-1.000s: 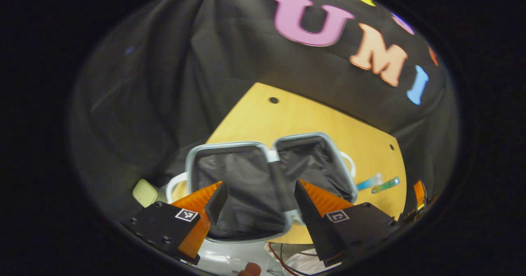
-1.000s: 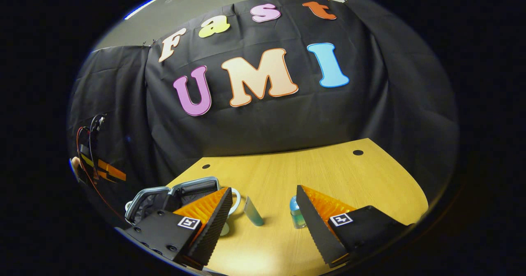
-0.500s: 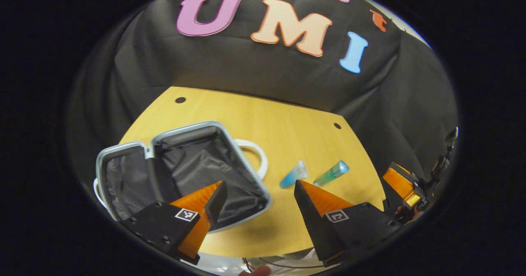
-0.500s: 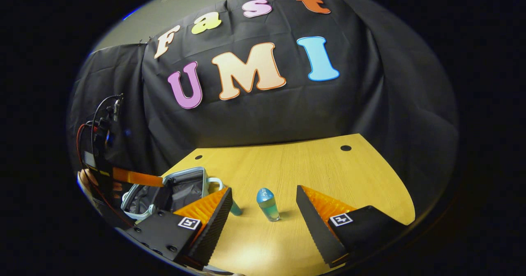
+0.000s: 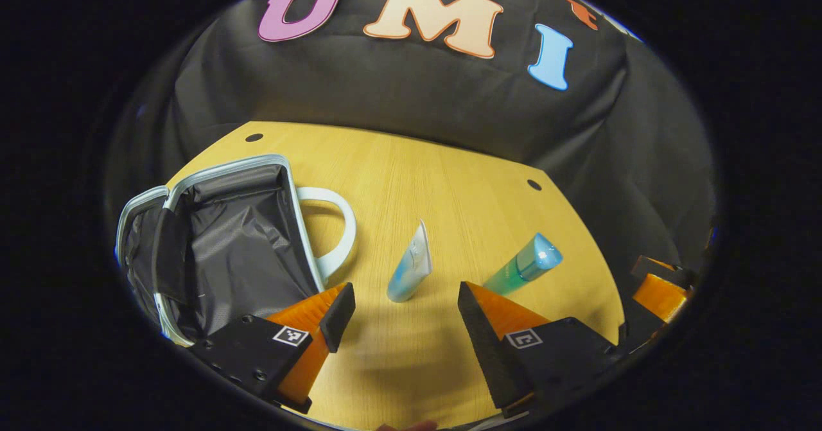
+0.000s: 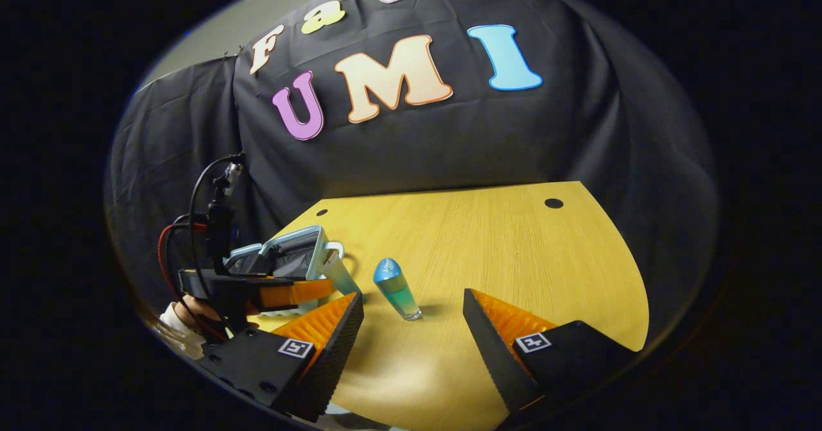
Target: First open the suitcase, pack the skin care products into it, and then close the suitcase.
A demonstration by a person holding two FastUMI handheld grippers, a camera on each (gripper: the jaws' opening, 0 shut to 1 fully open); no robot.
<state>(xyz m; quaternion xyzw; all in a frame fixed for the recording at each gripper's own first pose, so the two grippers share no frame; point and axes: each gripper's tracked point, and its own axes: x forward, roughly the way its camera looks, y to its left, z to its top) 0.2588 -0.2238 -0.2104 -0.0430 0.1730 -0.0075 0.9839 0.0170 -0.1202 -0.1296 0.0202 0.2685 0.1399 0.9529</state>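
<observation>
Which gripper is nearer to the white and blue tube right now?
Left. The left gripper is open with the tube standing just ahead between its jaws. The right gripper is open too, facing the green bottle, with the tube off to its left by the suitcase.

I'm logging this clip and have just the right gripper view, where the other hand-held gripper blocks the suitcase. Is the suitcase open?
Observer: Yes. In the left gripper view the suitcase lies open, with both lined halves showing.
Operator: Is anything packed in it yet?
Observer: No, the dark lining is bare. The tube and the bottle stand on the table beside it.
Operator: Is the left hand-held gripper holding something?
Observer: No. The left hand-held gripper is open, and the tube stands just ahead of the gap between its fingers, untouched.
</observation>
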